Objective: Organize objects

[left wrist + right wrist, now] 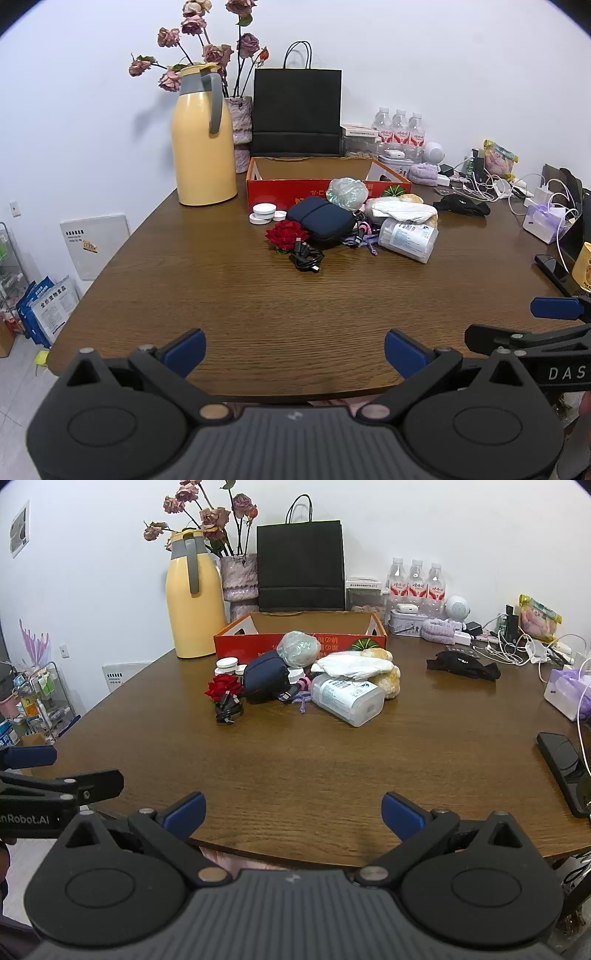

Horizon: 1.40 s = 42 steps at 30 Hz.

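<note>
White wall behind; brown wood counter (258, 314) carrying a heap of small goods mid-surface.

Box (288, 186): red, open-topped, at the back of the heap, in front of a black paper bag (297, 110).
Flask (203, 136): yellow with grey handle, left of the box; a vase of dried roses (240, 129) behind it.
Heap, just in front of the box: navy pouch (321, 218); red rose (286, 234) to its left; black cable (306, 258) coiled nearest the counter's front edge; white lids (264, 213) stacked by the box wall; green-tinted plastic wad (347, 194); white cloth (402, 210); clear white bottle (408, 238) lying on its side at the right end.
Right side: black cloth (463, 666), chargers and white cords, three water bottles (415, 579) by the wall.

Left gripper (295, 349): jaws spread wide, nothing between them, hovering at the near counter edge; heap well ahead, apart.
Right gripper (293, 812): jaws likewise wide apart and empty, at the near edge; heap well ahead, slightly left of centre.
</note>
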Tool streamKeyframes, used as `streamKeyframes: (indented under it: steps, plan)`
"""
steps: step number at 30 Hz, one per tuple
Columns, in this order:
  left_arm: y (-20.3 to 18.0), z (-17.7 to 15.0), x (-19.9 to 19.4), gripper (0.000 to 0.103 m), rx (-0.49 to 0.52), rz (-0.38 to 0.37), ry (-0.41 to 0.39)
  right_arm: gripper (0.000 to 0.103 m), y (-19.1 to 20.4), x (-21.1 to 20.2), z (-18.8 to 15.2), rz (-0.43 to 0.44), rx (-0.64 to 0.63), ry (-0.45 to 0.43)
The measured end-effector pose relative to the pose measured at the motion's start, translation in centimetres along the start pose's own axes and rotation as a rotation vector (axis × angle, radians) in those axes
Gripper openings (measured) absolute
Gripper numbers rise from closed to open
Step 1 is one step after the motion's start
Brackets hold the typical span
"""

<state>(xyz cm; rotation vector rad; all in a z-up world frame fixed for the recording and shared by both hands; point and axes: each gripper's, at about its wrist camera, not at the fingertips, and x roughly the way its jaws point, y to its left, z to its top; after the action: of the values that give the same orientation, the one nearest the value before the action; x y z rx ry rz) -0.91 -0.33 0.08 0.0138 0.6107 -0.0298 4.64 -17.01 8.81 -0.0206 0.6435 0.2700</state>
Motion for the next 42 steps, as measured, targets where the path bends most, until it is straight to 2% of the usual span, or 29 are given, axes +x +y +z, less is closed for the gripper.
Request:
streamKeyframes:
  steps: [42]
  plan:
    - [-0.09,-0.27,0.12,0.103,0.000,0.016,-0.002,0.103,-0.07,0.00,-0.18,0.014,-0.013,0.007]
